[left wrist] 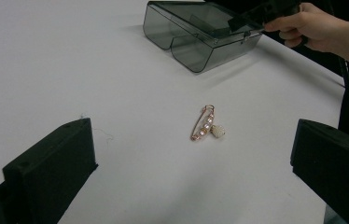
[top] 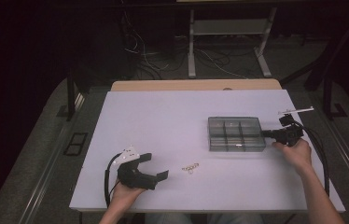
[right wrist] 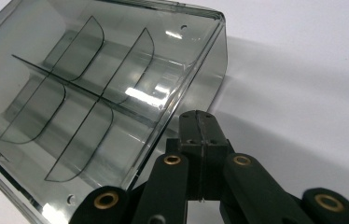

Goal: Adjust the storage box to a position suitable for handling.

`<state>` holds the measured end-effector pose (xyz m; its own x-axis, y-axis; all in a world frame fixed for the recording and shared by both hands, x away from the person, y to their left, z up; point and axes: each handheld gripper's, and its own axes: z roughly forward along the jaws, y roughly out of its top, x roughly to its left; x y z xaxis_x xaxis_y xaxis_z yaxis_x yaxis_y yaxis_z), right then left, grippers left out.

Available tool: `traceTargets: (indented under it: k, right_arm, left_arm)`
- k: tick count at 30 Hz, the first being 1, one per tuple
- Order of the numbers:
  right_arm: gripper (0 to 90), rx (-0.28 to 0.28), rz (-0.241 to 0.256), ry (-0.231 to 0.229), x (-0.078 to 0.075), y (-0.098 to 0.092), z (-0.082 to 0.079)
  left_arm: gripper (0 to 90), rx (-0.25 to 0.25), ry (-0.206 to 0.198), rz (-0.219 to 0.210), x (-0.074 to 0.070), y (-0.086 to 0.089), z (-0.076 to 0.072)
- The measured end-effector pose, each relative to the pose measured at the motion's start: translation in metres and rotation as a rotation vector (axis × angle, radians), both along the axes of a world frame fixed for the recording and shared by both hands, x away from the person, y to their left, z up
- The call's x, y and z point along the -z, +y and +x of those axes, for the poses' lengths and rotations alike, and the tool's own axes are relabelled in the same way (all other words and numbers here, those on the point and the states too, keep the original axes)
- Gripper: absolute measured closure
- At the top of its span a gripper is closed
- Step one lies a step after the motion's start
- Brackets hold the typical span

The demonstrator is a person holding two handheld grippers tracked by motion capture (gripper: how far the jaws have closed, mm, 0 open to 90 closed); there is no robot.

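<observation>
A gold safety-pin brooch (top: 190, 167) with pearl beads and a small heart charm lies on the white table (top: 163, 121). My left gripper (top: 156, 166) stands open just left of it. In the left gripper view the brooch (left wrist: 206, 127) lies a short way ahead between the spread jaws of that gripper (left wrist: 191, 163). A smoky clear compartment box (top: 234, 134) sits at the right. My right gripper (top: 265, 133) is shut, its tip against the box's right edge. In the right gripper view the closed jaws (right wrist: 199, 122) meet the rim of the box (right wrist: 84, 88), whose compartments look empty.
A person's hand (top: 295, 151) holds the right gripper, its cable looping off the right table edge. Beyond the table's far edge are a wooden strip (top: 196, 85), a metal stand (top: 228, 42) and floor cables. In the left gripper view, the box (left wrist: 196, 32) lies ahead.
</observation>
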<state>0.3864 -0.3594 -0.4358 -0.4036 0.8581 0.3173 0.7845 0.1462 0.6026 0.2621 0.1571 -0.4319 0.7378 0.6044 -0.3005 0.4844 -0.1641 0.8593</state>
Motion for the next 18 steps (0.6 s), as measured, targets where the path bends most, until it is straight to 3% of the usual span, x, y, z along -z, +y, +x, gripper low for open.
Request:
traceTargets:
  k: [1, 8, 18]
  right_arm:
    - [89.4, 0.022, -0.007, -0.001, 0.000, 0.003, -0.001]
    - [89.4, 0.039, 0.039, 0.012, 0.001, 0.014, -0.003]
    - [89.4, 0.048, 0.044, 0.012, 0.000, 0.031, -0.008]
  left_arm:
    - [0.0, 0.001, 0.000, 0.000, 0.000, 0.000, 0.000]
    - [0.0, 0.002, -0.002, 0.003, -0.001, 0.001, -0.001]
    - [0.0, 0.007, -0.001, 0.002, -0.001, 0.000, -0.001]
